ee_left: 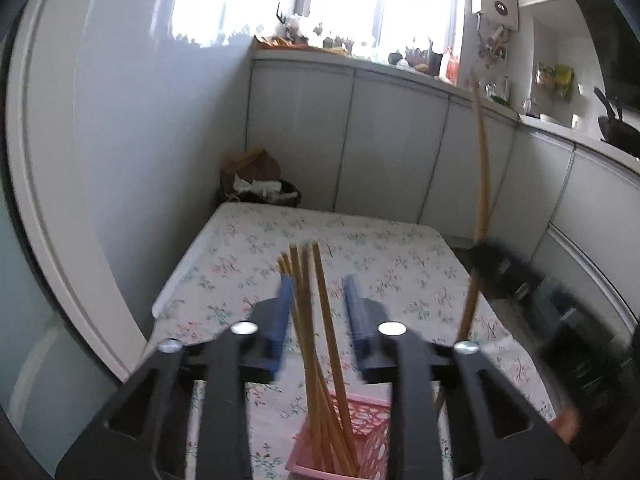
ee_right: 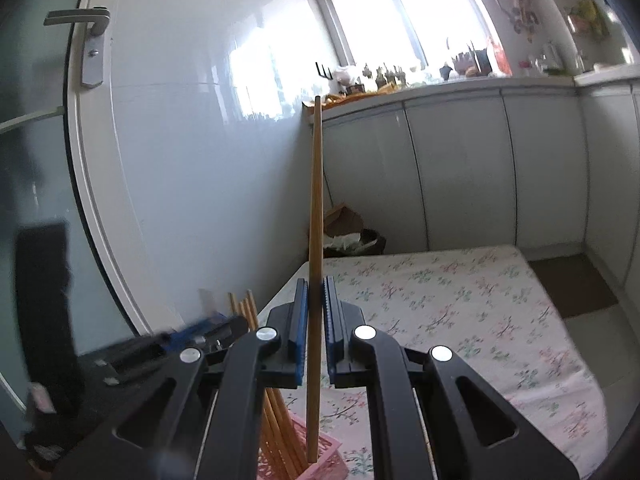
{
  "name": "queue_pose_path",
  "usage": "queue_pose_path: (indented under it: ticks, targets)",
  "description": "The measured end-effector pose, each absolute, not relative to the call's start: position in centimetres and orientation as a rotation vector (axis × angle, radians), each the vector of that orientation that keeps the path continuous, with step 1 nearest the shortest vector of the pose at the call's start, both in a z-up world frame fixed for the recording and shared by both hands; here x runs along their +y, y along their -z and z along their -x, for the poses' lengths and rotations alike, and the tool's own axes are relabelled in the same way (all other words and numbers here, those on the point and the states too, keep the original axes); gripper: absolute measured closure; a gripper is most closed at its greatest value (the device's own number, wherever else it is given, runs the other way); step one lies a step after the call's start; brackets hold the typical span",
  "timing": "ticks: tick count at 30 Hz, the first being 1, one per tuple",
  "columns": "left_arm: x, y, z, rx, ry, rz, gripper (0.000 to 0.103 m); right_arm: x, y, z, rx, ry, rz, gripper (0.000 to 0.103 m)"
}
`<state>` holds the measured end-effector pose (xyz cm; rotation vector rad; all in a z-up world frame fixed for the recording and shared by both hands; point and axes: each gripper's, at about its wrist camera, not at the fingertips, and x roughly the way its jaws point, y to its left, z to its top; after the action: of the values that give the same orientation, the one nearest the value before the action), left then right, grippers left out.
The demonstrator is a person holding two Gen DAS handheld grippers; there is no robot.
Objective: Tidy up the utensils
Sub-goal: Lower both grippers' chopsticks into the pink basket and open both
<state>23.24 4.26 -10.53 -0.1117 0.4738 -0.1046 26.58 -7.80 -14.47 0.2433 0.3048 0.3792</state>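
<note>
Left gripper (ee_left: pixel 316 304) parted around loose chopsticks (ee_left: pixel 308 320) standing in pink basket (ee_left: pixel 372 432) (floral table (ee_left: pixel 400 248)), right gripper (ee_right: pixel 316 312) clamping one chopstick (ee_right: pixel 316 208) upright

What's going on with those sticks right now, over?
Left tool open around chopsticks standing in pink basket. Right tool clamps one chopstick above basket. Nothing blocking.

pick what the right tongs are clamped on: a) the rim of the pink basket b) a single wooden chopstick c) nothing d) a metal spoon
b: in the right wrist view the right tongs are shut on one upright wooden chopstick, whose lower tip hangs over the pink basket that already holds other chopsticks.
</note>
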Motion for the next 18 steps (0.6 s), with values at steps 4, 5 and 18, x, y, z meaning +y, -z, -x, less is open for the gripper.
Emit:
queue_pose_path:
  ticks: [4, 5, 18]
  targets:
    - [6.6, 9.0, -22.0, 0.461, 0.098, 0.194, 0.063, -6.3, 15.8, -26.6, 0.3, -0.377, -0.223, 0.095]
    - [7.1, 8.8, -21.9, 0.469, 0.095, 0.206, 0.062, -6.0, 16.0, -26.6, 0.299, -0.377, -0.218, 0.095]
    - [9.3, 9.3, -22.3, 0.616, 0.092, 0.276, 0.061, -3.0, 20.2, -26.5, 0.337, -0.338, -0.095, 0.095]
